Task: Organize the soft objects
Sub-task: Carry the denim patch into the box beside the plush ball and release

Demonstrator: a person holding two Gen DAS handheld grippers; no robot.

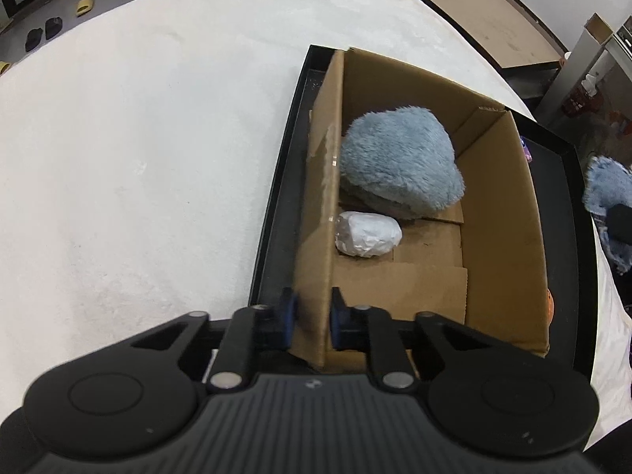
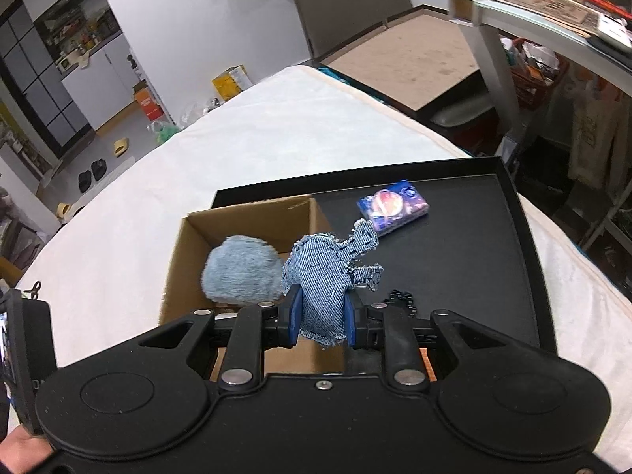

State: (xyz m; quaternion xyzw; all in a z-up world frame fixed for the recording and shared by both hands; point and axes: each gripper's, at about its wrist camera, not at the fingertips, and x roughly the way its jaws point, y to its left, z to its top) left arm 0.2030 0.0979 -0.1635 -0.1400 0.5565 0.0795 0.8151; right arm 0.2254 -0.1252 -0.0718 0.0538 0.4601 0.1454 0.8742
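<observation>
A cardboard box point(image 1: 501, 213) stands in a black tray point(image 1: 276, 181). Inside lie a fluffy blue plush point(image 1: 399, 162) and a white wrapped bundle point(image 1: 367, 233). My left gripper point(image 1: 312, 316) is shut on the box's left wall point(image 1: 316, 237) at its near end. My right gripper point(image 2: 322, 316) is shut on a denim soft toy point(image 2: 328, 272) and holds it above the box's right wall; the toy also shows at the right edge of the left wrist view point(image 1: 606, 187). The box point(image 2: 185, 260) and plush point(image 2: 241, 268) show in the right wrist view.
The tray point(image 2: 493, 237) sits on a white cloth-covered table point(image 1: 138, 158). On the tray are a colourful small packet point(image 2: 393, 206), a black beaded item point(image 2: 403, 299) and something orange point(image 1: 550, 303) by the box. Shelves and furniture stand to the right.
</observation>
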